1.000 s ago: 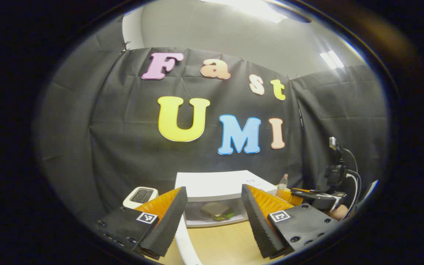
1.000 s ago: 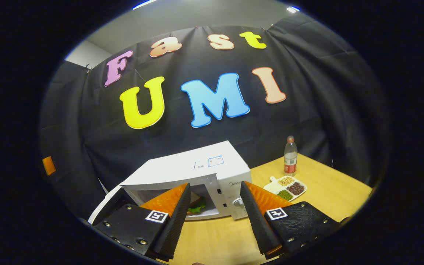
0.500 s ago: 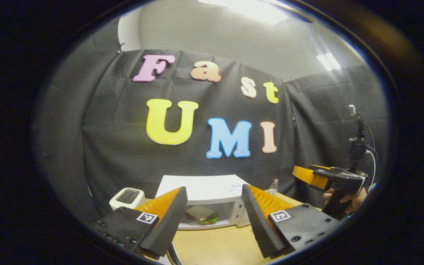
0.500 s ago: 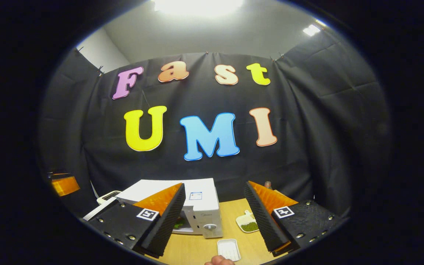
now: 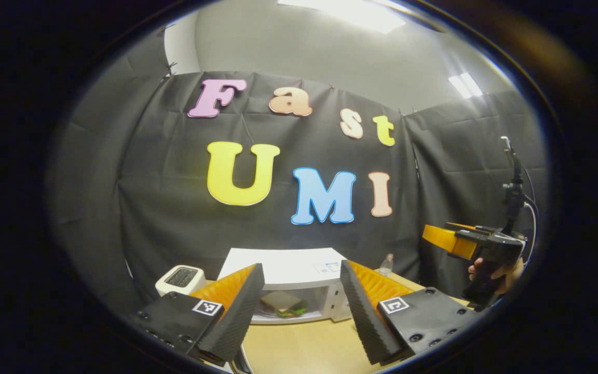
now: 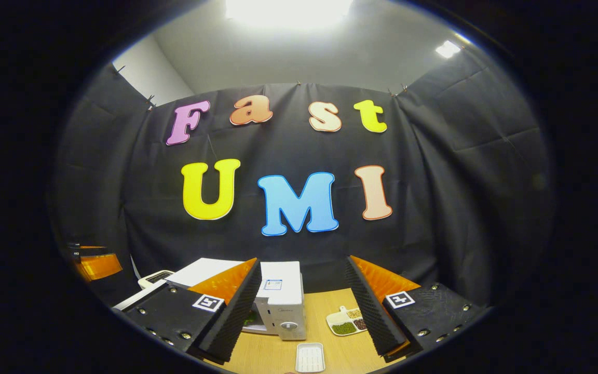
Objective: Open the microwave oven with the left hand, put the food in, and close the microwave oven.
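- Both grippers had backed away; the left gripper [image 5: 295, 306] and right gripper [image 6: 300, 306] stayed spread, empty.
- The sandwich [image 5: 281, 303] lay inside the far microwave [image 5: 283, 265]; its door was still open, left to shut.

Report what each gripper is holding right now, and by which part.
Nothing. The left gripper and the right gripper are both open and empty; the sandwich sits inside the microwave oven.
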The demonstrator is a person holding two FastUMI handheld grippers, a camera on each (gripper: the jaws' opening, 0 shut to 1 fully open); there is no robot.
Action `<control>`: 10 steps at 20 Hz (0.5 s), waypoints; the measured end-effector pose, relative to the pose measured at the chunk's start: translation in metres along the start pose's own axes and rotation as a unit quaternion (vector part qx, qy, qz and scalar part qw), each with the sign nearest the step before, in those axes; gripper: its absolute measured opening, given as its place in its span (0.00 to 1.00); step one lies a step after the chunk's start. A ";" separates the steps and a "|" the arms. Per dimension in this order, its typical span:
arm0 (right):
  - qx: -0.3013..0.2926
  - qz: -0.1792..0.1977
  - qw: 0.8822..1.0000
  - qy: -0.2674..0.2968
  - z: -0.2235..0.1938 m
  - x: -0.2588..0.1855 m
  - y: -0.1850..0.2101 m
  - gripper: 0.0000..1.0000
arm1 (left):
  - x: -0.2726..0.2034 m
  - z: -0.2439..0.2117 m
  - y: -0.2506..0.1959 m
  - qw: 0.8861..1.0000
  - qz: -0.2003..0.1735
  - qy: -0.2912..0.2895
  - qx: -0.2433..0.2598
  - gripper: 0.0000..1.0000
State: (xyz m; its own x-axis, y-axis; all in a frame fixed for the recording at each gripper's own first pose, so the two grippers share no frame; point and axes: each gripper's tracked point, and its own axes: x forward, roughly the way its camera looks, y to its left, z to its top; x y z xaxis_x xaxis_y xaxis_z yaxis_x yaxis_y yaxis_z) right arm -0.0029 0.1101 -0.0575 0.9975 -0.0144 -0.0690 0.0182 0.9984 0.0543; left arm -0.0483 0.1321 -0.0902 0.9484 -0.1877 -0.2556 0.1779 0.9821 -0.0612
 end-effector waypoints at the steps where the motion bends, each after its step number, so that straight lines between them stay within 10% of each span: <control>1: 0.001 0.000 1.000 0.000 0.000 0.001 0.000 0.97 | -0.001 -0.004 -0.003 1.000 -0.005 0.006 -0.001 0.81; 6: 0.015 0.004 1.000 0.008 -0.002 0.003 0.003 0.97 | -0.019 -0.015 0.015 0.999 0.009 0.029 0.022 0.07; 10: 0.012 0.012 1.000 0.009 0.001 0.002 0.012 0.97 | -0.043 -0.027 0.059 0.998 0.040 0.044 0.020 0.07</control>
State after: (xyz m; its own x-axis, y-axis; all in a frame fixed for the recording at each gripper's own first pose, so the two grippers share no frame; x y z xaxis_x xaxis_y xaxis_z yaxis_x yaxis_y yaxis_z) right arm -0.0004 0.1220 -0.0562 0.9964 0.0098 -0.0845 -0.0030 0.9968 0.0803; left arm -0.0854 0.1982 -0.1086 0.9336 -0.1067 -0.3421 0.1137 0.9935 0.0003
